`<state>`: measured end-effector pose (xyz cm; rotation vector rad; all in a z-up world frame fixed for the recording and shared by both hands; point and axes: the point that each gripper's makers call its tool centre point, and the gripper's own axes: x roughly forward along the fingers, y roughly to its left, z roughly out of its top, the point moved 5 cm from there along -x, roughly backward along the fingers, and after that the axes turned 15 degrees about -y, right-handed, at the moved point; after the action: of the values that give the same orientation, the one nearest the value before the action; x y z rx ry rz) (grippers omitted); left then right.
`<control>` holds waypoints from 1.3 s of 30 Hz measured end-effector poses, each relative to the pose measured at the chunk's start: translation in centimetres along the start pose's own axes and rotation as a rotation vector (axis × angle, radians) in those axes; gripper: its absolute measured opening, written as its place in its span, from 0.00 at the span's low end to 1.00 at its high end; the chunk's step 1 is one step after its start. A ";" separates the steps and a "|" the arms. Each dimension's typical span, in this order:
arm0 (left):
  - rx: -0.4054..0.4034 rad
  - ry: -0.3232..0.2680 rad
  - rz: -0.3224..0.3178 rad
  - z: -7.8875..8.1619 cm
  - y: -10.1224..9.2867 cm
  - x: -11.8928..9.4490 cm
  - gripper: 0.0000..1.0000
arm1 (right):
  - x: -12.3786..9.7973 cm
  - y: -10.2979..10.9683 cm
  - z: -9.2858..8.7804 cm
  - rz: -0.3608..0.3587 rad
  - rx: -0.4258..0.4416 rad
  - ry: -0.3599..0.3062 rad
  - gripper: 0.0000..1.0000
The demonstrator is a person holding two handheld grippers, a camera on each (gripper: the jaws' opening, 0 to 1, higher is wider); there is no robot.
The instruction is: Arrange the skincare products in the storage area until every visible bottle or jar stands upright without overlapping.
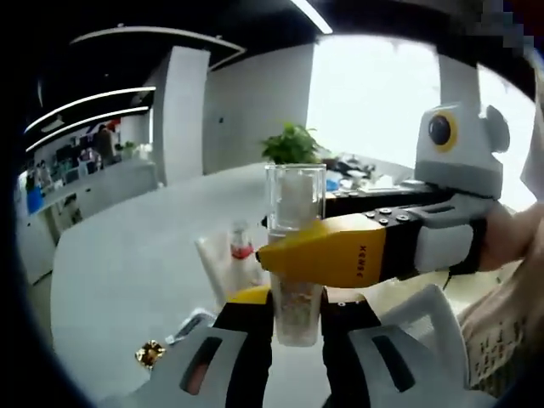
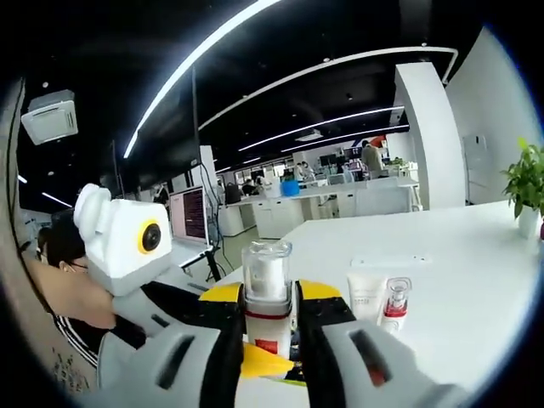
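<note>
Both hand-held grippers clamp one clear bottle (image 1: 295, 255).
Release the right hand-held gripper (image 1: 280, 259) first; left hand-held gripper (image 1: 297, 327) lowers it upright onto the tabletop (image 1: 127, 263).

A clear bottle (image 1: 296, 255) with a white inner core. Yellow-and-black grippers (image 1: 353, 253) hold it. The table (image 1: 127, 263) is white.

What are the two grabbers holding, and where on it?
Both grip one clear bottle. The left gripper pinches its lower body; the right gripper pinches it near the red band under the clear cap.
</note>
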<state>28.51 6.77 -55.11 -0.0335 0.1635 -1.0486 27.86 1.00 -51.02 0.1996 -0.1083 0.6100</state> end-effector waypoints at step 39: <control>0.071 0.027 -0.264 0.3 -1.8 2.7 0.20 | -2.2 -2.1 0.5 0.113 -0.036 0.047 0.21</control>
<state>28.35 3.49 -54.94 0.0243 0.1486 -1.3185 27.29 -2.04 -51.25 0.1449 -0.0859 0.7245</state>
